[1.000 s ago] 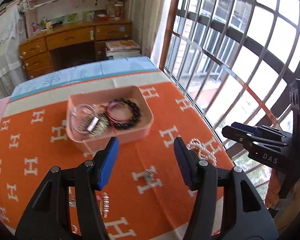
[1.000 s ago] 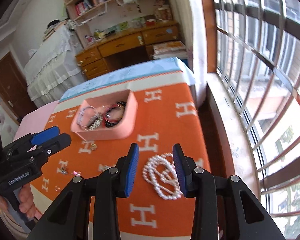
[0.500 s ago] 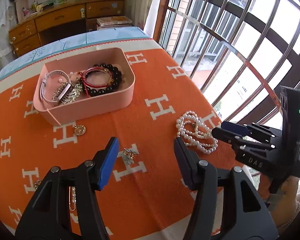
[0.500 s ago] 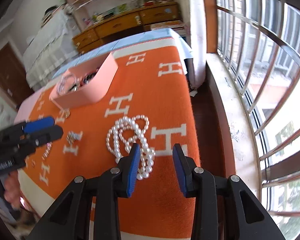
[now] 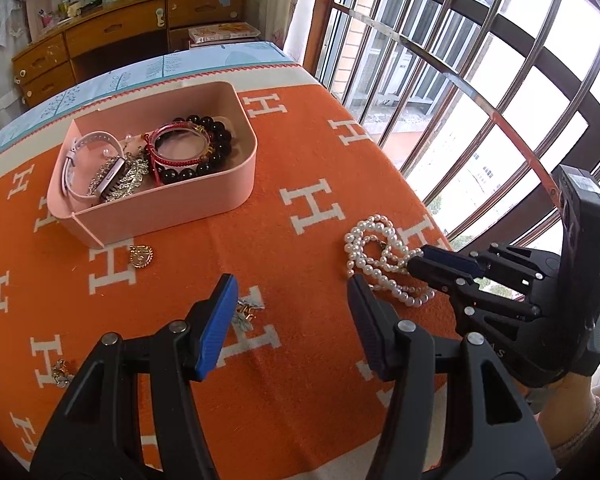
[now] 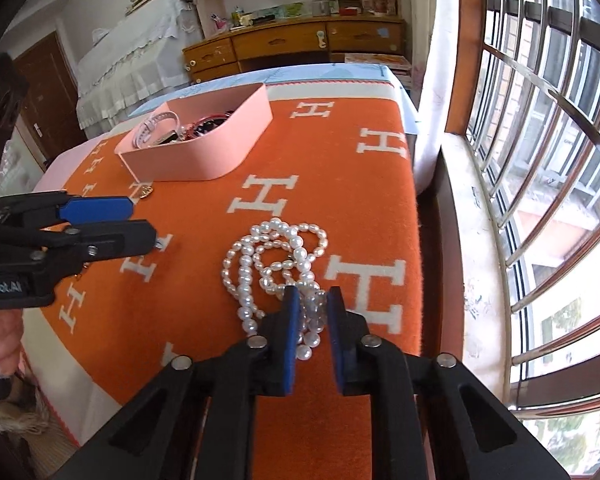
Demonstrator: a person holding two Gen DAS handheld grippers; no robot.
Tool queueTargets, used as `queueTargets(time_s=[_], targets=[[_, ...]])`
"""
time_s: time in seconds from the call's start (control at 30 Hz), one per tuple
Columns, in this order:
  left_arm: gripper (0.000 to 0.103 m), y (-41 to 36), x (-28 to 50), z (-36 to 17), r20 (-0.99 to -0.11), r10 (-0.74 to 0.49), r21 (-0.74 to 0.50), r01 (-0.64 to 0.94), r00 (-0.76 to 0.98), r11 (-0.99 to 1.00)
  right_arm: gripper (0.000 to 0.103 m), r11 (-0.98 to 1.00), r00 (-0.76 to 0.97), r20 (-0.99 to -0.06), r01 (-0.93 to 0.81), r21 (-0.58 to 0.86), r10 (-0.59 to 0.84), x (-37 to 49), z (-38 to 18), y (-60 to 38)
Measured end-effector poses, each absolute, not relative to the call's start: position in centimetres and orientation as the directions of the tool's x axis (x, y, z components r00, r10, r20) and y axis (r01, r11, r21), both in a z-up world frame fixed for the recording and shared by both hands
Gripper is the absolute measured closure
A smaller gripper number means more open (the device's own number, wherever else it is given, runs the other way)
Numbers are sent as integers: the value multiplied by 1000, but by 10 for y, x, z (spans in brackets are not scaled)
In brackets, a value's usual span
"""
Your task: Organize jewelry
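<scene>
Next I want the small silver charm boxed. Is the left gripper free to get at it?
Probably yes: the left gripper is open with nothing in it, and the charm lies uncovered on the cloth between its jaws.

Bright daylight, strong fisheye warp

Daylight poured in through the barred window (image 5: 480, 92), overexposing the panes to near white. The orange blanket (image 5: 300, 168) was evenly lit with soft, faint shadows. Both views were sharp at the centre, while straight lines bowed outward and the corners fell into black vignette.

Bare blanket (image 5: 300, 152) (right of the tray (image 5: 236, 184)) leaves passing room.
</scene>
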State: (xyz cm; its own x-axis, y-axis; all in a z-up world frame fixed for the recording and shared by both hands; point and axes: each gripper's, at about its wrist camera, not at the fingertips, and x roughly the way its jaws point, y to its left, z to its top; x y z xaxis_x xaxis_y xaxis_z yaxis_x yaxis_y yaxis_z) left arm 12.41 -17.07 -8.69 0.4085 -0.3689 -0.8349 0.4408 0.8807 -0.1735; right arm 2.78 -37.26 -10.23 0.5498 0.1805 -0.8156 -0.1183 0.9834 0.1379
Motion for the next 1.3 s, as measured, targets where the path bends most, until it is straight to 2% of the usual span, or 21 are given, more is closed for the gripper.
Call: queueTargets(time_s=[0.1, 0.2, 0.4, 0.7, 0.9, 0.97, 1.07, 1.3], targets=[[49, -171, 125, -88, -836, -370, -176, 439, 406, 881, 91, 976, 541, -812, -129, 178, 220, 29, -104, -369], [49, -171, 126, -88, -836, -372, -180, 438, 403, 881, 91, 948, 520, -793, -149, 281, 317, 28, -104, -371], [49, -170, 126, -89, -837, -377, -186, 441, 398, 878, 91, 891, 442, -773, -238, 387, 455, 25, -105, -360], [49, -168, 123, -91, -836, -379, -187, 443, 397, 877, 89, 882, 444, -770, -117, 457, 458, 41, -118, -376], [49, -168, 122, -90, -835, -382, -190, 443, 397, 876, 89, 888, 477, -769, -52, 457, 424, 55, -117, -386], [49, -168, 122, -90, -834, -383, -191, 443, 397, 876, 86, 891, 486, -768, -46, 453, 416, 56, -114, -389], [49, -167, 122, -90, -833, -384, -193, 442, 397, 876, 76, 904, 514, -767, -42, 425, 384, 58, -106, -390], [49, -164, 122, -91, -835, -387, -201, 438, 392, 876, 76, 947, 499, -808, -98, 305, 312, 77, -104, -374]])
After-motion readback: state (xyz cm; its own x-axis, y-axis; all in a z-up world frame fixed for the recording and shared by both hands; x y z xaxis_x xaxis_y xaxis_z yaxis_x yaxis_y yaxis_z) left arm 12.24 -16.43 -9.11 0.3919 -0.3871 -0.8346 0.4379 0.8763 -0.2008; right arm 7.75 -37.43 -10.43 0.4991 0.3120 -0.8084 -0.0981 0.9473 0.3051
